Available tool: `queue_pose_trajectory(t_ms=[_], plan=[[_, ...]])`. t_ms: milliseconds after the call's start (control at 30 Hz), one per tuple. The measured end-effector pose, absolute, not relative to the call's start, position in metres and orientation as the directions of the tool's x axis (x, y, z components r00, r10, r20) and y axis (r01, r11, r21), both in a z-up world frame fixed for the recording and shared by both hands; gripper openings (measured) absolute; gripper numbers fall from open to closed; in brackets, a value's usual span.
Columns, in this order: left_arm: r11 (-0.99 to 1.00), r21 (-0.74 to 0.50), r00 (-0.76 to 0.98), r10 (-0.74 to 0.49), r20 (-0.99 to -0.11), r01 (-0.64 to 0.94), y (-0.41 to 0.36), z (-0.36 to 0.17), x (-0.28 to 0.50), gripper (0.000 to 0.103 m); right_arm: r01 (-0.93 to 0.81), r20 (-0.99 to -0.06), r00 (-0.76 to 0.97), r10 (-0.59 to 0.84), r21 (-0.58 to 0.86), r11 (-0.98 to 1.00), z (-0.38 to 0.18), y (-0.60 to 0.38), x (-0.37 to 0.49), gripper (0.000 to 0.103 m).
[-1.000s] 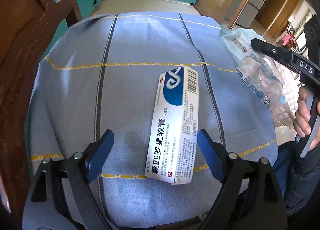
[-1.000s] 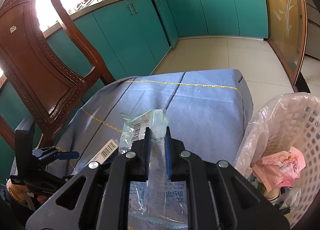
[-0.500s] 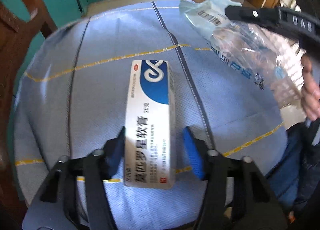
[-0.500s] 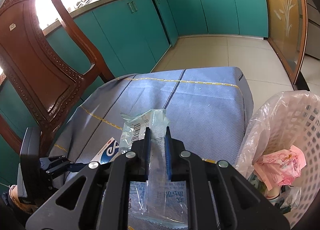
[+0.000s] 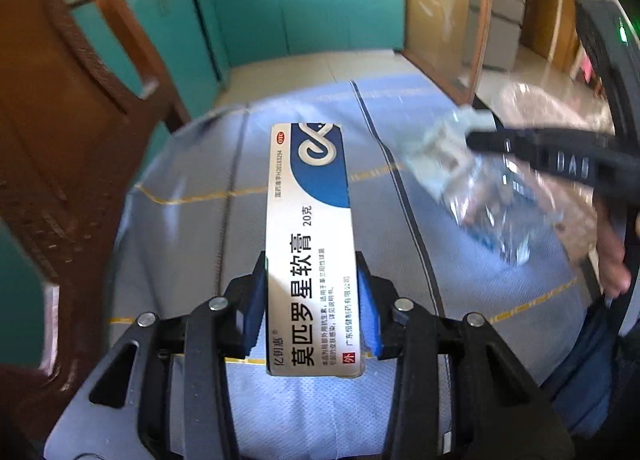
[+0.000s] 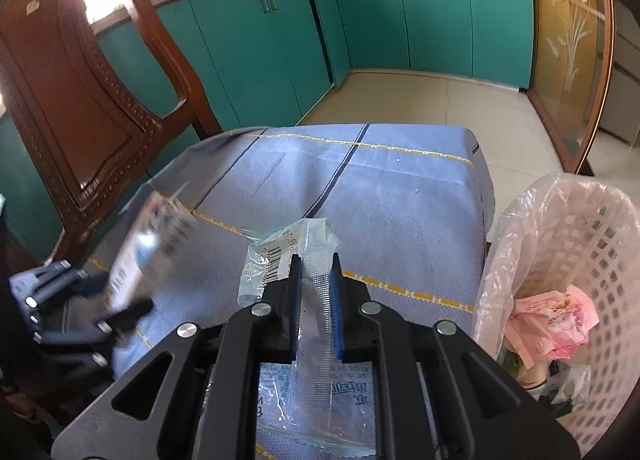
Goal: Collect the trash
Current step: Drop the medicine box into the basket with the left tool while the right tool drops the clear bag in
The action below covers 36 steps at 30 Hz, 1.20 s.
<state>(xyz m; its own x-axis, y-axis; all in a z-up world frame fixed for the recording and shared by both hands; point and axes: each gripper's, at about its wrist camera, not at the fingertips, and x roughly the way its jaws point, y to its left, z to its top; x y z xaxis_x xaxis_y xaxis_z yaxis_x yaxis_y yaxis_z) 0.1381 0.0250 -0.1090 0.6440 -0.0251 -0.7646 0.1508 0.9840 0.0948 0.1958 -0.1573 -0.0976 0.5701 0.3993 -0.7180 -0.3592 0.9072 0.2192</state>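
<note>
A long white and blue ointment box (image 5: 310, 200) sticks out forward between the blue pads of my left gripper (image 5: 311, 292). Its jaws are closing and the pads press on the box's sides, holding it above the blue tablecloth (image 5: 192, 220). In the right wrist view the same box (image 6: 152, 244) shows as a blur at the left. My right gripper (image 6: 316, 272) is shut on a clear plastic wrapper (image 6: 276, 260) with a barcode, which hangs below the fingers. That wrapper (image 5: 480, 180) also appears at the right of the left wrist view.
A white lattice basket (image 6: 592, 244) lined with a clear bag stands right of the table, with pink crumpled wrapping (image 6: 552, 324) inside. A carved wooden chair (image 6: 80, 100) stands at the table's left. Teal cabinets (image 6: 400, 20) line the far wall across a tiled floor.
The left gripper's jaws closed onto the ointment box and lifted it off the cloth, tipping the view upward. The right gripper kept its hold on the wrapper and shifted slightly.
</note>
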Motion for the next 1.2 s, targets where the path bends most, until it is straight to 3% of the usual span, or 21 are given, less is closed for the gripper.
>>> queue_pose_trajectory(t_ms=[300,567,867,1067,1200], plan=[[0.995,0.095,0.754,0.031,-0.656,0.042,0.029,-0.078,0.115,0.041,-0.384,-0.688,0.613,0.388,0.170,0.907,-0.075,-0.157,0.167,0.013],[0.994,0.103,0.780,0.031,-0.626,0.043,0.019,-0.063,0.100,0.041,-0.360,-0.655,0.656,0.374,0.164,0.918,-0.062,-0.170,0.153,0.013],[0.979,0.028,0.784,-0.143,-0.604,0.200,-0.027,-0.048,0.116,0.041,-0.154,-0.562,0.787,0.255,0.221,0.963,-0.033,-0.264,0.133,0.013],[0.926,-0.035,0.725,-0.317,-0.612,0.375,-0.098,-0.049,0.146,0.041,0.103,-0.605,0.796,0.026,0.178,0.979,-0.050,-0.337,0.116,0.013],[0.883,-0.067,0.663,-0.396,-0.635,0.464,-0.148,-0.061,0.163,0.041,0.217,-0.617,0.786,-0.045,0.206,0.954,-0.061,-0.376,0.107,0.014]])
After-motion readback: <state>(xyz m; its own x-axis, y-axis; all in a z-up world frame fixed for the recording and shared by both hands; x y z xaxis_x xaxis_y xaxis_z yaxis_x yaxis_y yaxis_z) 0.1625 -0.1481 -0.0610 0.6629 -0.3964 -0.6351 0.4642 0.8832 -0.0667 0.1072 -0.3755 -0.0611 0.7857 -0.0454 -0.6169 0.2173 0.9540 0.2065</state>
